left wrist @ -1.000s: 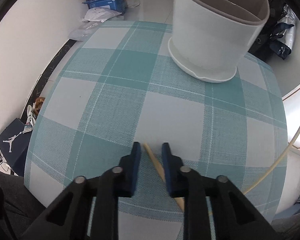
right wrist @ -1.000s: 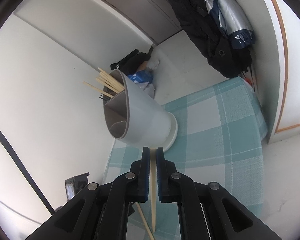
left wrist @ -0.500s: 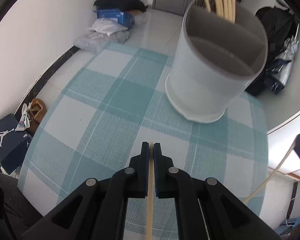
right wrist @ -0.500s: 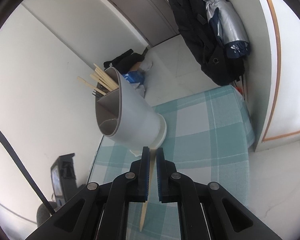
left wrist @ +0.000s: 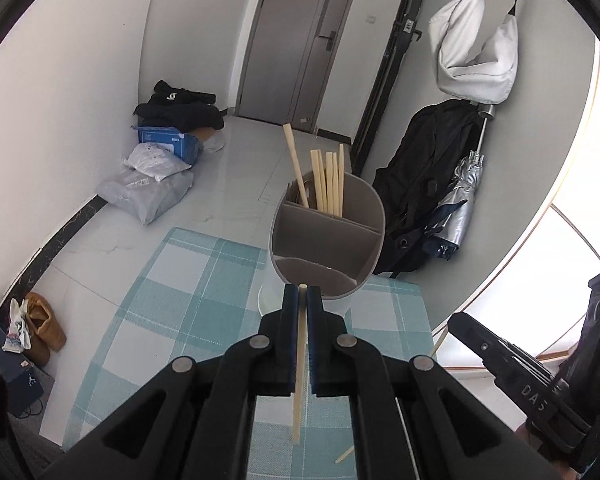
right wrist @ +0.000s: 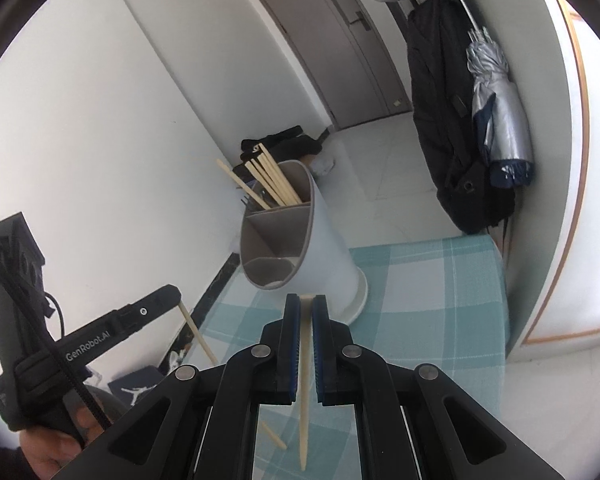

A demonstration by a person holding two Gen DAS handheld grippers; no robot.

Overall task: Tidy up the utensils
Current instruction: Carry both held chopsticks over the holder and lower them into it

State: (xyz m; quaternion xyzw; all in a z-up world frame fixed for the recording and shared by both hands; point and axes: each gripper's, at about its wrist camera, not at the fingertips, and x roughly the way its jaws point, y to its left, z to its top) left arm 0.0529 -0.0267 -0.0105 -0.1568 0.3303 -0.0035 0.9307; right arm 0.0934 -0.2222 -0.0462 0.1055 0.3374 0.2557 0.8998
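teal plaid tablecloth (left wrist: 188,280), grey door (left wrist: 296,40) at 12 | divided utensil holder (left wrist: 328,236) at 12, chopsticks inside | left gripper (left wrist: 301,300) clamps chopstick (left wrist: 299,380) | right gripper (right wrist: 306,312) clamps another chopstick (right wrist: 305,400), both raised

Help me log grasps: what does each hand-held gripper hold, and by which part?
Each grips one wooden chopstick near its top end: left hand-held gripper, chopstick; right hand-held gripper, chopstick.

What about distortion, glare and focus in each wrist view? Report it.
Left wrist view: fisheye bends the door frame; window at right blows out white; holder sharp. Right wrist view: walls curve strongly; even daylight; the near chopstick slightly soft.
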